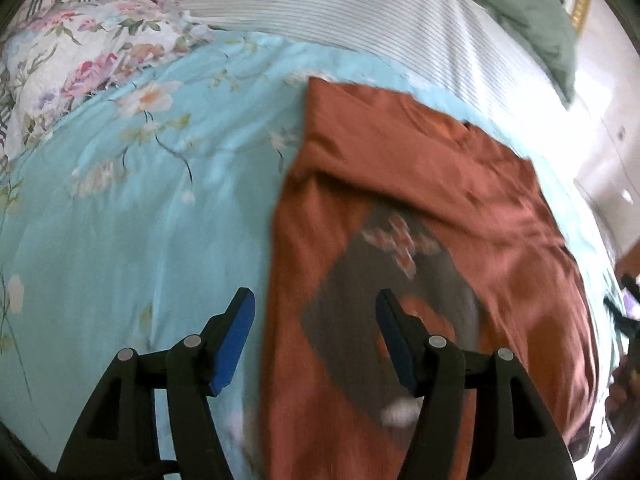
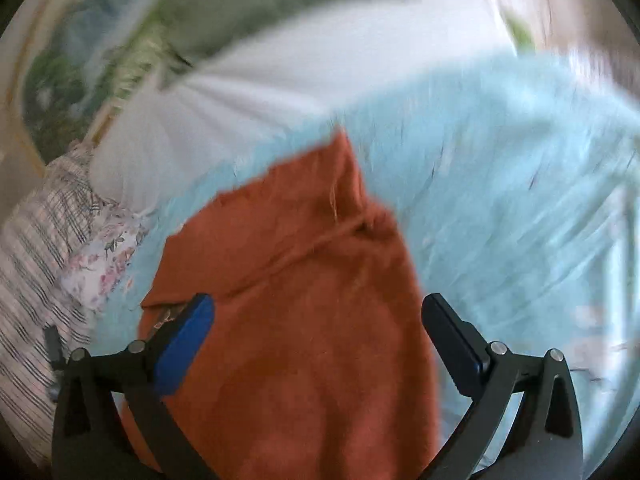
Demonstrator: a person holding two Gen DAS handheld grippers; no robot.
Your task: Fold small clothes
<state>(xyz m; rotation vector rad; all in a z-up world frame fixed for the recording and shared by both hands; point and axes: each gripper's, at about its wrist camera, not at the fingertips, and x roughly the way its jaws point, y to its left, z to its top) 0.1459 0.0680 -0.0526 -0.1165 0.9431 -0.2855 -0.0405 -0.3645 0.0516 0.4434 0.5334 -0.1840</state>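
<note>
A rust-orange cotton T-shirt (image 1: 420, 184) with a grey diamond print (image 1: 384, 276) lies partly folded on a light blue floral bedspread (image 1: 140, 208). The left gripper (image 1: 316, 320) hangs over the shirt's edge, its blue-padded fingers (image 1: 236, 340) apart and empty. The right gripper (image 2: 318, 332) hangs above the shirt (image 2: 288, 320), fingers (image 2: 182, 344) spread wide, gripping nothing. A white striped sheet (image 1: 360, 12) and a green pillow (image 1: 528, 16) lie beyond.

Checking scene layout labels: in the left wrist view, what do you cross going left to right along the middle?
Floral quilt at the far left edge → light blue floral bedsheet → rust-orange shirt with a grey diamond print.
</note>
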